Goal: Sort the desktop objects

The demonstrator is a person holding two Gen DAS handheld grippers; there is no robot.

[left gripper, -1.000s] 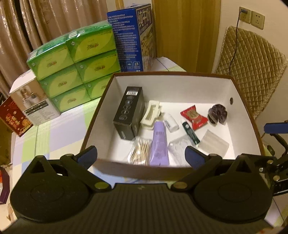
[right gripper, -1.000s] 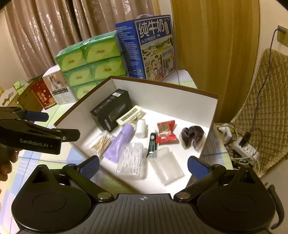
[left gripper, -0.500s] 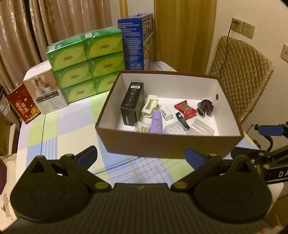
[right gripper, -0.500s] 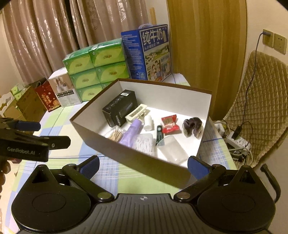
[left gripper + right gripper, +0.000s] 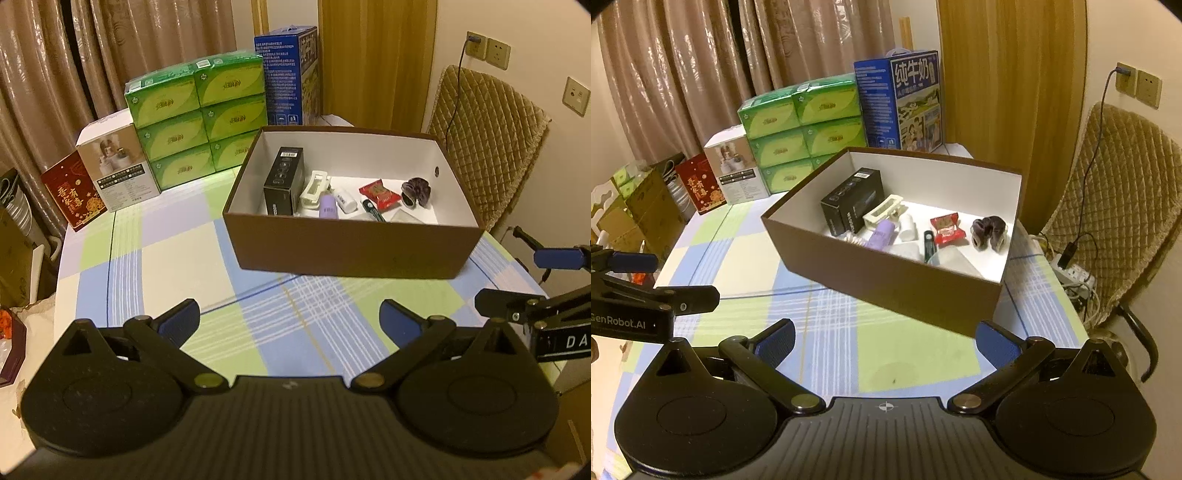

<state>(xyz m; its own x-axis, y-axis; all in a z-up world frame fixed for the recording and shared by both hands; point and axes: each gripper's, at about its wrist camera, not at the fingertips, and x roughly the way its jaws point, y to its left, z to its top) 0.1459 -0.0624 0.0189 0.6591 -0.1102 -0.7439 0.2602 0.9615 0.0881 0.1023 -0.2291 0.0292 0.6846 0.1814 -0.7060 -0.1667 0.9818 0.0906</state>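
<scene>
I'm holding both hand-held grippers wide w/ nothing in them: left hand-held gripper [image 5: 290, 317], right hand-held gripper [image 5: 884, 338]. All small things are sitting in the brown box [image 5: 347, 251] by the counter's far right corner. Sorting looks abt done.

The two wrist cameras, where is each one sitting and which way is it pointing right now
Left wrist: on the left gripper, above the checked tablecloth, facing the brown box; own open fingers show, and the right gripper at the right edge.
Right wrist: on the right gripper, facing the box from further right; own open fingers show, and the left gripper at the left edge.
Shared: box, green cartons, blue milk carton.
</scene>
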